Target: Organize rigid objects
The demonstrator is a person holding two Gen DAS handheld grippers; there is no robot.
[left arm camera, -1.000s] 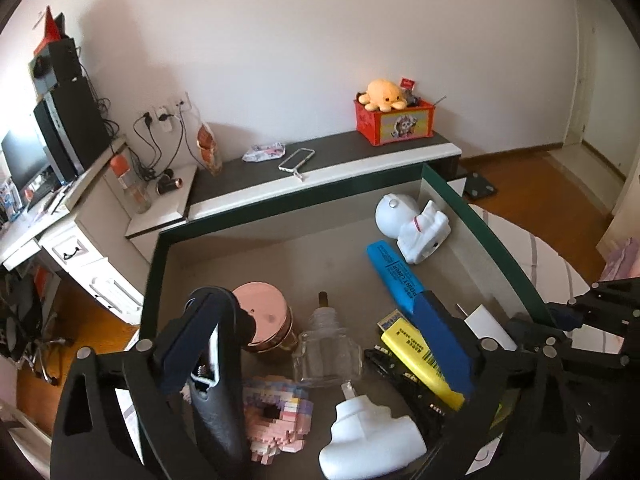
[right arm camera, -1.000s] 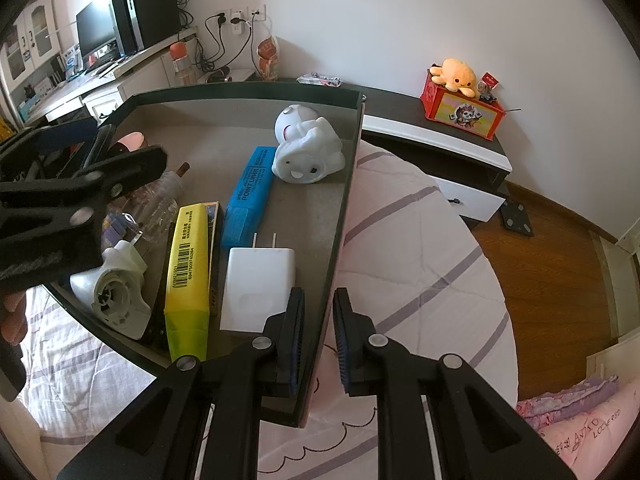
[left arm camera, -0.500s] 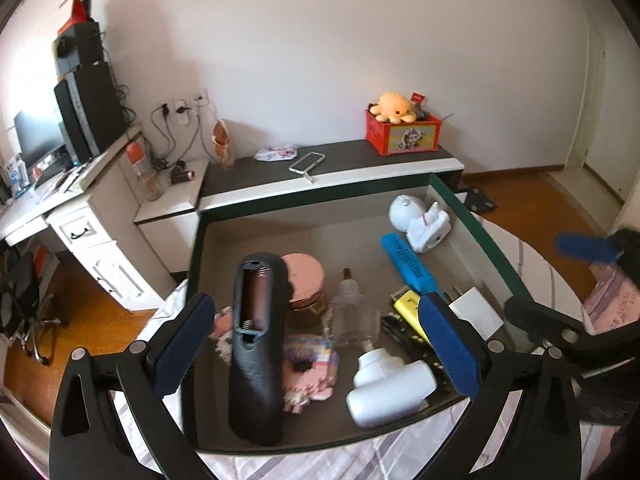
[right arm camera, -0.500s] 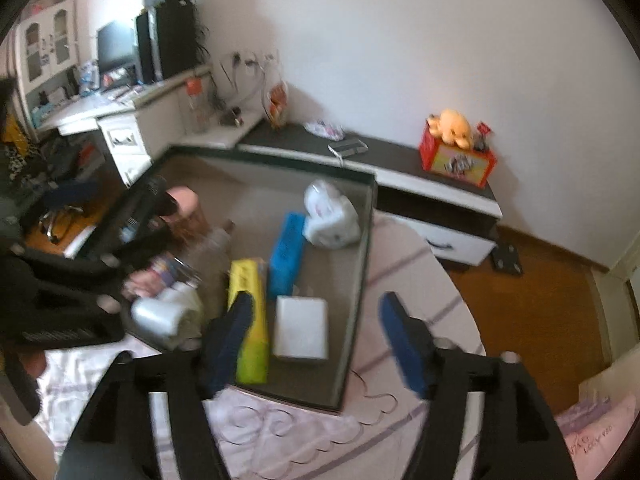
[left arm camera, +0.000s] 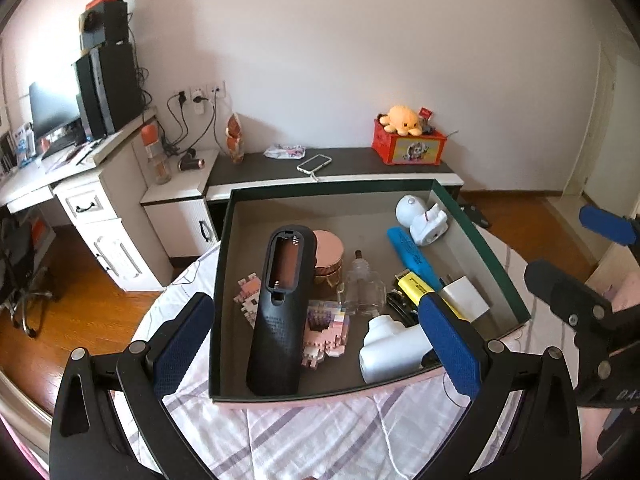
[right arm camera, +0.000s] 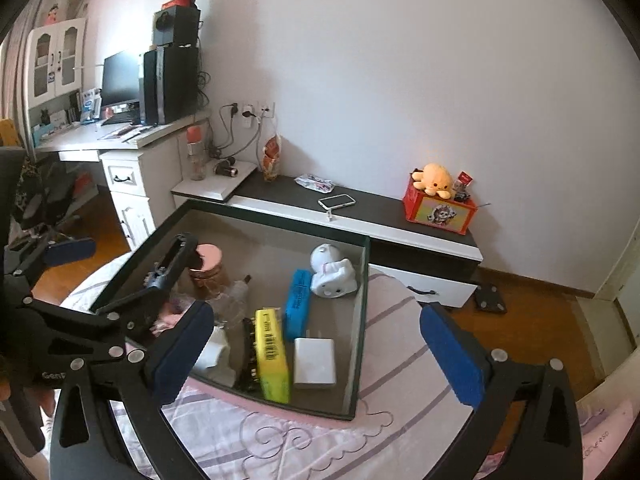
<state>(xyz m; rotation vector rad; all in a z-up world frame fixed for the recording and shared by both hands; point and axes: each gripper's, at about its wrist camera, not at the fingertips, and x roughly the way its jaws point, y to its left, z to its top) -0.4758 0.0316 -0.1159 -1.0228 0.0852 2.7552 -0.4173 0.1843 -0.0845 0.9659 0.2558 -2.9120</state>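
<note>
A dark green box (left arm camera: 480, 240) sits on a pink striped cloth. In it lie a black remote (left arm camera: 280, 312) with its battery bay bare, a pink jar (left arm camera: 328, 252), a glass bottle (left arm camera: 362, 288), a block toy (left arm camera: 324, 332) and a white device (left arm camera: 392, 350). A yellow box (right arm camera: 272, 356), a blue box (right arm camera: 298, 304), a white charger (right arm camera: 315, 362) and a white figurine (right arm camera: 332, 276) fill its right half. My left gripper (left arm camera: 316, 344) hangs open above the box's near edge, holding nothing. My right gripper (right arm camera: 316, 354) is opening wide over the near right corner, with nothing between its pads.
Behind the box runs a low black-topped cabinet with a phone (left arm camera: 315, 163) and a red box topped by an orange plush (left arm camera: 408, 142). A white desk (left arm camera: 80, 184) with a monitor stands at the left. Wooden floor surrounds the striped cloth (left arm camera: 320, 440).
My left gripper has spread wider and drawn back from the box, leaving the black remote lying inside. My right gripper went from shut to wide open and rose away from the charger.
</note>
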